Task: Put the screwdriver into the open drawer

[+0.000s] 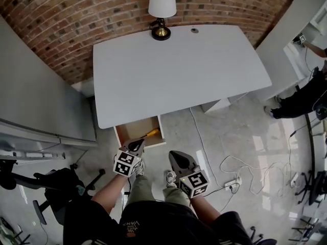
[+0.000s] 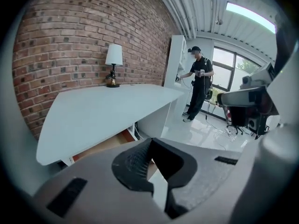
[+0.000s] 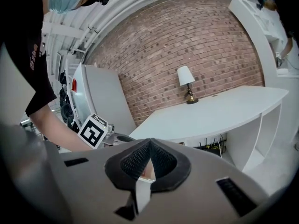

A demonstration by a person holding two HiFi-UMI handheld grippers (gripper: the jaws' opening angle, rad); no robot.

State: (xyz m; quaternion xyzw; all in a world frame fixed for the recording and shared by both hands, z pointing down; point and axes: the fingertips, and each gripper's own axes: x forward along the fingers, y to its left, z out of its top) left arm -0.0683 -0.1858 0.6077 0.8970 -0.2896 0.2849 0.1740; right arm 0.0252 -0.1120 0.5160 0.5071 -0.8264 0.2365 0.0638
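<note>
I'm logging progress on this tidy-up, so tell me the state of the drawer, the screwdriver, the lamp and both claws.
Drawer: open, pulled out from under the desk.
Screwdriver: lying inside the drawer.
Lamp: upright at the desk's far edge.
Left claw: shut, empty.
Right claw: shut, empty.

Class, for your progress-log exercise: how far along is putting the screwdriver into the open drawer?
Done: the screwdriver lies inside the open drawer. In hand: nothing; the left gripper and right gripper are both shut and empty. Left: apparently nothing.
</note>
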